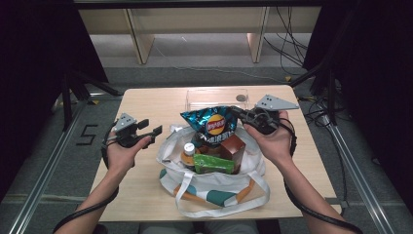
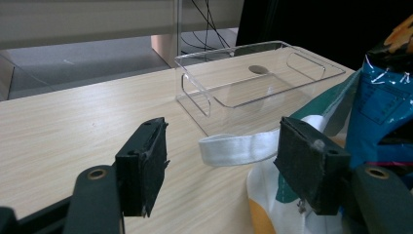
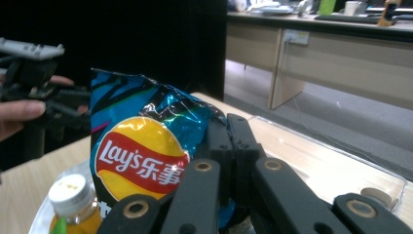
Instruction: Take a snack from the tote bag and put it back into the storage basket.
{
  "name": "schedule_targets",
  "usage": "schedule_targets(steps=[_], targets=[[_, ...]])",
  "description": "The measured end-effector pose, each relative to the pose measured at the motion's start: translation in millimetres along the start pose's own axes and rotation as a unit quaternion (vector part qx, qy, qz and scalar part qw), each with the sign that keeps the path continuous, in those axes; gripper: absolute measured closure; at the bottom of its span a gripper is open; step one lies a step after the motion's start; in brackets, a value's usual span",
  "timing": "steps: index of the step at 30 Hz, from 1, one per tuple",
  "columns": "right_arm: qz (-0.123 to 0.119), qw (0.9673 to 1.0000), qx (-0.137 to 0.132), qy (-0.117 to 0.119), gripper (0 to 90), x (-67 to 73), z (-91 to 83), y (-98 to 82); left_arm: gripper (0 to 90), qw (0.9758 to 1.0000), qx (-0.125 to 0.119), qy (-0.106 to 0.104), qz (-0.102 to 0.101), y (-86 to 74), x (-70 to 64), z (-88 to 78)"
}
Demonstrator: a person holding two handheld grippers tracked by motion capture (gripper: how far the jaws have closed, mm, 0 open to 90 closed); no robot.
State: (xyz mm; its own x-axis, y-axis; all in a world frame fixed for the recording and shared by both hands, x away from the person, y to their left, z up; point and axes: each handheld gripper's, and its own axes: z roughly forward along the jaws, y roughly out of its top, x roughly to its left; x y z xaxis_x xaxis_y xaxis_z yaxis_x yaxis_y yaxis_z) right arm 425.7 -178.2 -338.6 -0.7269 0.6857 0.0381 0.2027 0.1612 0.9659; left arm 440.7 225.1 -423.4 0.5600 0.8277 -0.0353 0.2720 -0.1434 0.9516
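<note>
Above the bag (image 1: pixel 214 187), right tongs (image 1: pixel 238 113) pinching chips (image 1: pixel 214 124), left tongs (image 1: pixel 152 127) agape.

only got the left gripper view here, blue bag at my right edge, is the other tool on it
Observer: Yes. The right tool is shut on the top edge of the chip bag.
Operator: is the bag still in the tote
Observer: Its lower part is. In the high view it stands out of the white tote bag.
Operator: whats in there with it
Observer: A bottle with a white cap, a green packet and a brown box.
Operator: and my tool
Observer: The left tool is open, held left of the tote with nothing between its jaws.
</note>
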Motion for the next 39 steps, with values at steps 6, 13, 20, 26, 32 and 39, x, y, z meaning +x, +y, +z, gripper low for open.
schedule_targets(steps=[6, 13, 20, 26, 32, 39], targets=[[0.015, 0.9991, -0.039, -0.006, 90.0, -0.3, 0.8, 2.1, 34.8, 1.0, 0.006, 0.0, -0.008, -2.1, -1.0, 1.1], [0.023, 0.9988, -0.042, -0.015, 90.0, 2.5, 0.3, 7.0, 34.8, 1.0, 0.002, 0.002, -0.008, -1.0, -0.3, -0.2], [0.03, 0.9973, -0.062, -0.026, 90.0, 2.9, 0.4, 12.1, 35.1, 1.0, 0.001, 0.005, 0.003, -0.5, -1.9, -1.3], [0.032, 0.9967, -0.068, -0.031, 90.0, 4.8, 1.0, 14.8, 35.1, 1.0, 0.0, 0.006, 0.0, -0.5, -3.3, -1.3], [0.025, 0.9962, -0.076, -0.034, 90.0, 5.5, -0.3, 18.6, 35.0, 1.0, 0.0, 0.007, -0.003, -0.6, -3.3, -1.6], [0.028, 0.994, -0.099, -0.036, 90.0, 4.2, -3.7, 26.6, 35.0, 1.0, 0.0, 0.007, -0.006, -0.6, -4.6, -1.8]])
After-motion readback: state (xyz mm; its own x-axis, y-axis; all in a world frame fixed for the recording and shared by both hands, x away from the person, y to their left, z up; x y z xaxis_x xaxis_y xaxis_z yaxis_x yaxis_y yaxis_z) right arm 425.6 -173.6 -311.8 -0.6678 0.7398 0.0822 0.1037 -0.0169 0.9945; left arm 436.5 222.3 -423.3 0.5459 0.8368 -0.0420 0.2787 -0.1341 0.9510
